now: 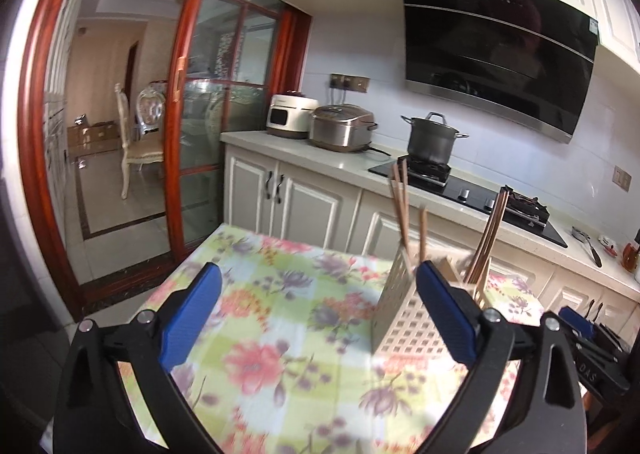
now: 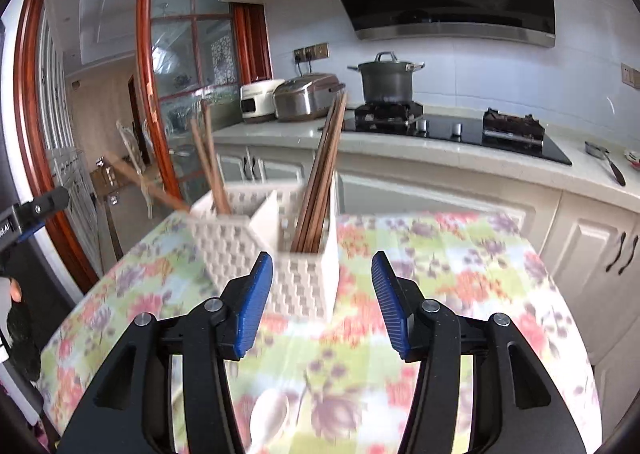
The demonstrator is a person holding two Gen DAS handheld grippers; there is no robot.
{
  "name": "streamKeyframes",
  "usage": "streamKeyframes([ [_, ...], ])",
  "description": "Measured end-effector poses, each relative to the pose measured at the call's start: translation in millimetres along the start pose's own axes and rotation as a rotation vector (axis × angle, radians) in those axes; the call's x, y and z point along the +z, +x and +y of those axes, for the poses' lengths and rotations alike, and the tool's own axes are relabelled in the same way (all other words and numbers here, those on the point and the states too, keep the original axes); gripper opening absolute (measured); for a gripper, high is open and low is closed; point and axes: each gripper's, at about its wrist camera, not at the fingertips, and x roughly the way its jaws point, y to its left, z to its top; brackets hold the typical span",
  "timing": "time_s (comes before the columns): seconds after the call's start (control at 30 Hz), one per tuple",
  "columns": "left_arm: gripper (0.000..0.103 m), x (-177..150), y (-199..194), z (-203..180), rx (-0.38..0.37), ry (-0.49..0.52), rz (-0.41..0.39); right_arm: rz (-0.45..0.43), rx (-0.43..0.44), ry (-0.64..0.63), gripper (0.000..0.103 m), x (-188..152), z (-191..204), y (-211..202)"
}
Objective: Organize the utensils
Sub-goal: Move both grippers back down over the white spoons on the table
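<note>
- The table [image 2: 460,254] with its flowered cloth spreads under both my grippers, and its far edge lies ahead of my jaws.
- The white lattice utensil holder [image 2: 296,286] stands on the cloth just ahead of my right gripper [image 2: 322,304], between the line of its two fingers and a little toward the left one. From my left gripper [image 1: 318,308] it sits at the right, partly behind my right finger.
- My right gripper's jaws stand moderately apart with nothing between the blue pads [image 2: 252,306].
- My left gripper's jaws stand wide, empty, only tablecloth between the blue pads [image 1: 192,318].
- A bundle of dark wooden chopsticks [image 2: 320,181] stands tilted in the holder's right compartment, straight ahead of my right jaws.
- A few lighter chopsticks [image 2: 210,161] lean in the left compartment, ahead and to the left of my right jaws.
- One more stick [image 2: 148,183] juts out past the holder's left side; blur hides whether it rests inside.
- A white spoon [image 2: 270,416] lies on the cloth below my right jaws, close to the camera, blurred.
</note>
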Motion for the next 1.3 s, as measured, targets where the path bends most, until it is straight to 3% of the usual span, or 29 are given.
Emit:
streamKeyframes([
  [0.27,0.098,-54.3,-20.9,11.1,0.004,0.006,0.099,0.088,0.009,-0.001,0.050,-53.0,4.9,-16.0],
  [0.57,0.098,-105.7,-7.8,-3.6,-0.003,0.083,0.225,0.187,0.015,0.025,0.050,-91.2,8.2,-3.8],
  [0.93,0.096,-136.8,1.3,-7.3,0.020,0.179,0.295,0.205,0.031,0.042,0.050,-95.0,9.1,-2.2],
  [1.1,0.091,-159.8,-6.7,-12.1,0.052,0.267,0.317,0.199,0.037,0.044,0.050,-93.8,10.9,-4.5],
  [1.3,0.082,-175.3,-18.0,-14.4,0.032,0.305,0.359,0.194,0.041,0.042,0.050,-92.6,13.4,-6.4],
])
